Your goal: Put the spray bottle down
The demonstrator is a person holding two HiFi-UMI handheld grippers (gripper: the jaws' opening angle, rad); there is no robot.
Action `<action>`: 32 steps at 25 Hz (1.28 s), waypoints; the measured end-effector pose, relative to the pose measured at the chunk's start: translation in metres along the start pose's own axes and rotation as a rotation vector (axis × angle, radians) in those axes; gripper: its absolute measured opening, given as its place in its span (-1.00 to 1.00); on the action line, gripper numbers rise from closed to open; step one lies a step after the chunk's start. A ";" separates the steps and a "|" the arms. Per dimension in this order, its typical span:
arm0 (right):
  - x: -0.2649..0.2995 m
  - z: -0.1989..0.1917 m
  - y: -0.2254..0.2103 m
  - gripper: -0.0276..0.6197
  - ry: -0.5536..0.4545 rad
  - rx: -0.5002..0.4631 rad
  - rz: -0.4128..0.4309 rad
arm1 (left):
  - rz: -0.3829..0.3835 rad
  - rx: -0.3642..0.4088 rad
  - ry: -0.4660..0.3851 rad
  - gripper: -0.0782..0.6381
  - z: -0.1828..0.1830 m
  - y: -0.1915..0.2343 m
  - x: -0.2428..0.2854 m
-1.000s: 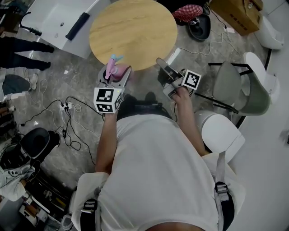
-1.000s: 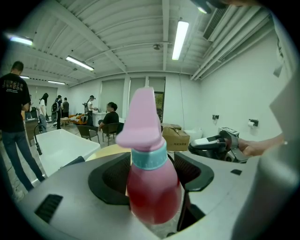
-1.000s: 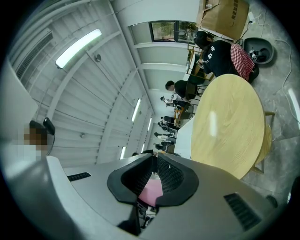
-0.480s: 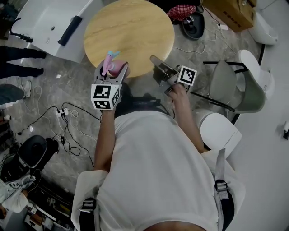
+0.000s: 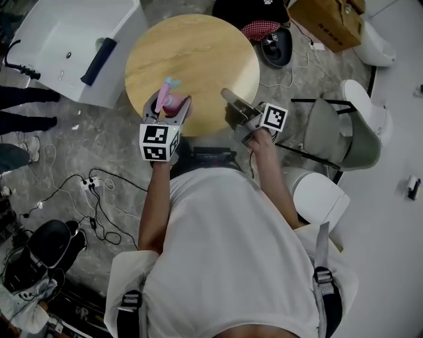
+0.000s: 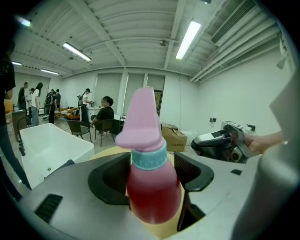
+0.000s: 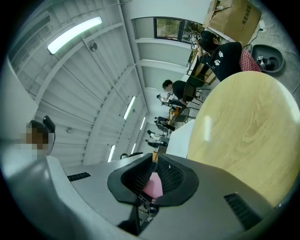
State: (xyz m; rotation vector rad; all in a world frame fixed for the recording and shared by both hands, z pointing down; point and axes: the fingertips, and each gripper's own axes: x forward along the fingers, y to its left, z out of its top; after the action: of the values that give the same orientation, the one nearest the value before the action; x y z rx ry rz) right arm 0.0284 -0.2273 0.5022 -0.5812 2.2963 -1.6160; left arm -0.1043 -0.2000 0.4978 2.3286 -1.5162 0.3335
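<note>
A spray bottle with a red body, pale blue collar and pink head stands upright in my left gripper, which is shut on its body. In the left gripper view the bottle fills the gap between the black pads. It hangs over the near edge of a round wooden table. My right gripper is to the right of it, also over the near edge, its jaws closed together with nothing held. In the right gripper view the right gripper points along the tabletop.
A white tub with a black bar stands left of the table. A grey chair, a white stool and a cardboard box are at the right. Cables lie on the floor at the left.
Both grippers have moved forward from beside the table to over its near edge. The left one still holds the bottle upright, and the right one stays shut.
</note>
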 end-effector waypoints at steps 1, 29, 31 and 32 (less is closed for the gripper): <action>0.003 0.002 -0.001 -0.85 -0.003 -0.002 -0.008 | -0.006 -0.002 0.001 0.03 0.001 0.004 0.004; 0.059 0.025 -0.022 -0.85 0.004 0.001 -0.049 | -0.022 0.103 0.001 0.03 0.014 0.061 0.088; 0.068 0.032 -0.027 -0.85 0.007 0.019 -0.040 | -0.005 0.100 0.008 0.03 0.012 0.071 0.100; 0.071 0.035 -0.029 -0.85 0.011 0.024 -0.036 | 0.000 0.100 0.013 0.03 0.011 0.074 0.106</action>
State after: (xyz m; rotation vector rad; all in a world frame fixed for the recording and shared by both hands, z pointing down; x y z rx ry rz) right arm -0.0140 -0.2985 0.5184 -0.6130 2.2834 -1.6651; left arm -0.1290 -0.3207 0.5386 2.3972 -1.5265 0.4326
